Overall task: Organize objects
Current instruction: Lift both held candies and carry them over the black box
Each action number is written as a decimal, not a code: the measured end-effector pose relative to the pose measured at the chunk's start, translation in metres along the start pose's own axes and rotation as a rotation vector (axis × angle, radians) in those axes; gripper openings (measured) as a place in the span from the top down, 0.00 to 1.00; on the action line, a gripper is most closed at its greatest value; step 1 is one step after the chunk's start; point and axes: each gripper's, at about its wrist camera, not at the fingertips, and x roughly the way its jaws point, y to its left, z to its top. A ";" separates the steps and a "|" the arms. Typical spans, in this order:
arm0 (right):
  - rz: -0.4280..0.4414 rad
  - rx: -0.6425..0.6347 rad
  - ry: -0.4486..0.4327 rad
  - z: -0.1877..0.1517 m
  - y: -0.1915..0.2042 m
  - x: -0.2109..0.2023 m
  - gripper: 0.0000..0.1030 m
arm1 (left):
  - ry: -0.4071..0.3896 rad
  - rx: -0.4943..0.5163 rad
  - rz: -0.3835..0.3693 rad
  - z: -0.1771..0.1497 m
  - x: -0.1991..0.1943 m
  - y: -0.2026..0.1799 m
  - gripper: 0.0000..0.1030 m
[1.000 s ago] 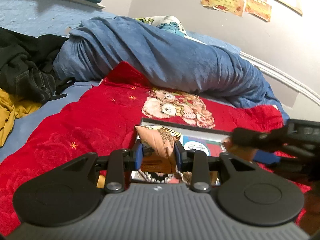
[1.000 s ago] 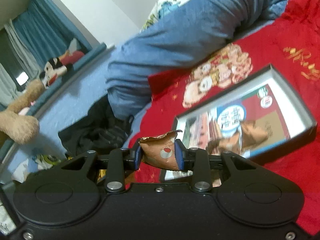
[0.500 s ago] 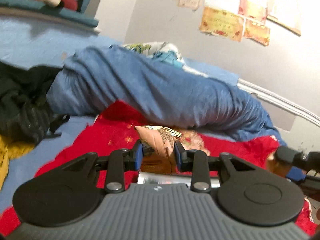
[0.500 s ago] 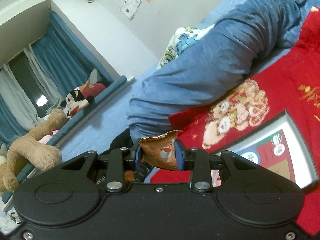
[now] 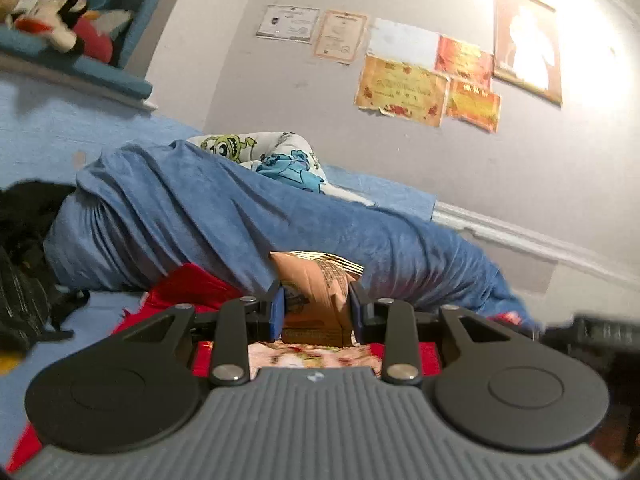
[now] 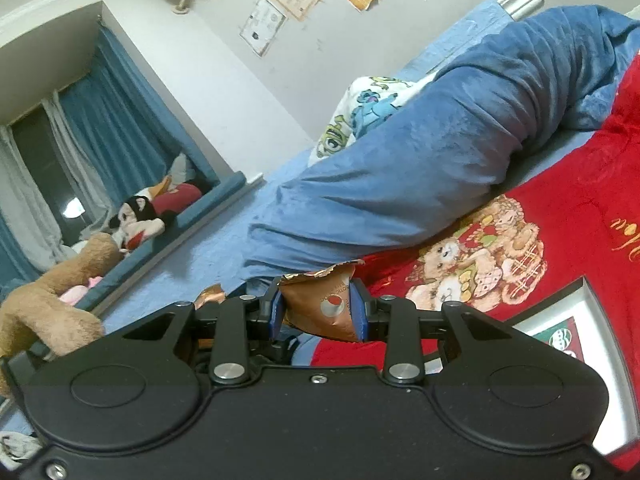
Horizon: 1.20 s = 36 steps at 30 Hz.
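Bedroom, grey wall hung with certificates and gold-and-red paper posters; a bed below carries a rumpled blue plush blanket and a red fleece blanket printed with teddy bears. Left gripper raised above the bed, its blue-padded fingers clenched on a tan crinkled snack packet with a gold upper edge, held upright between them. Right gripper likewise clamped on a smaller copper-brown foil packet with a round red-and-white logo, torn top edge uppermost, held over the near edge of the red blanket. Lower right of the right wrist view: corner of a dark-rimmed shallow box with a printed sheet inside, lying on the red blanket; contents mostly cut off, probably a printed card. Cartoon-print white pillow behind the blue blanket. Window ledge with blue curtains holds plush toys, among them a black-eared mouse doll and a brown stuffed animal. Black clothing heaped at left.
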 end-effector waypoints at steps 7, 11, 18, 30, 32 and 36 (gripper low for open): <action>-0.060 -0.009 0.026 -0.021 -0.029 0.054 0.68 | 0.077 -0.003 0.044 -0.034 0.032 0.023 0.63; -0.150 0.032 0.109 -0.045 -0.060 0.092 0.68 | 0.165 -0.056 0.054 -0.056 0.058 0.030 0.63; -0.282 0.041 0.255 -0.081 -0.093 0.127 0.68 | 0.350 -0.078 0.082 -0.101 0.094 0.030 0.63; -0.315 0.021 0.309 -0.107 -0.093 0.131 0.68 | 0.532 0.056 0.139 -0.132 0.105 0.002 0.63; -0.318 0.017 0.315 -0.110 -0.092 0.131 0.68 | 0.548 0.060 0.146 -0.134 0.106 0.002 0.63; -0.324 0.017 0.326 -0.112 -0.094 0.132 0.68 | 0.575 0.071 0.158 -0.137 0.109 0.002 0.63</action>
